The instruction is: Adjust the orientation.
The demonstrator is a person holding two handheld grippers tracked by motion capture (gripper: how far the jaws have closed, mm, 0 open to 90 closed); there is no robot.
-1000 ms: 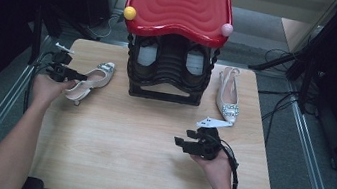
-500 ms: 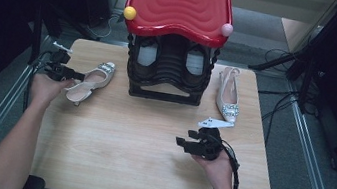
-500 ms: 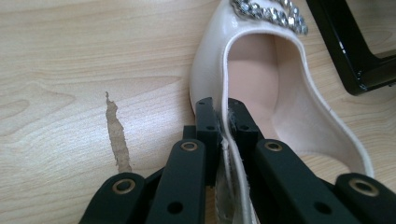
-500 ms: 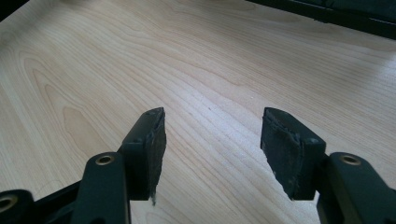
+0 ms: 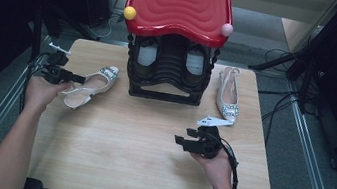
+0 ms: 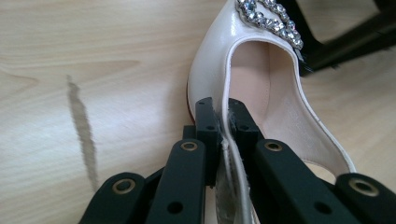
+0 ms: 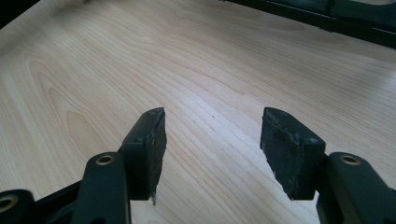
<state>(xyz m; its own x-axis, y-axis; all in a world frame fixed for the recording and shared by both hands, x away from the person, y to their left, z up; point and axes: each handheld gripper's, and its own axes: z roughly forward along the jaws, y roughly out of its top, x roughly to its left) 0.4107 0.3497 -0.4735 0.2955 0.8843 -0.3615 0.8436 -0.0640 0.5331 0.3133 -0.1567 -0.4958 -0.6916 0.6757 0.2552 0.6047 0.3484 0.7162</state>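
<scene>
Since a second ago the left gripper (image 5: 74,78) has closed its jaws on the side wall of the shoe (image 5: 91,86) and shifted it: the shoe now lies more level, its toe nearer the rack (image 5: 168,74), its heel end lifted a little off the table (image 5: 135,170). The jaws have just been closing and now pinch the shoe's rim tight, as the left gripper view (image 6: 223,135) shows. The shoe is a glossy cream slingback with a rhinestone buckle on its toe and a pale pink lining, near the table's left edge. The right gripper (image 5: 180,141) hovers over the table's right half, unmoved, jaws wide apart with nothing between them.
</scene>
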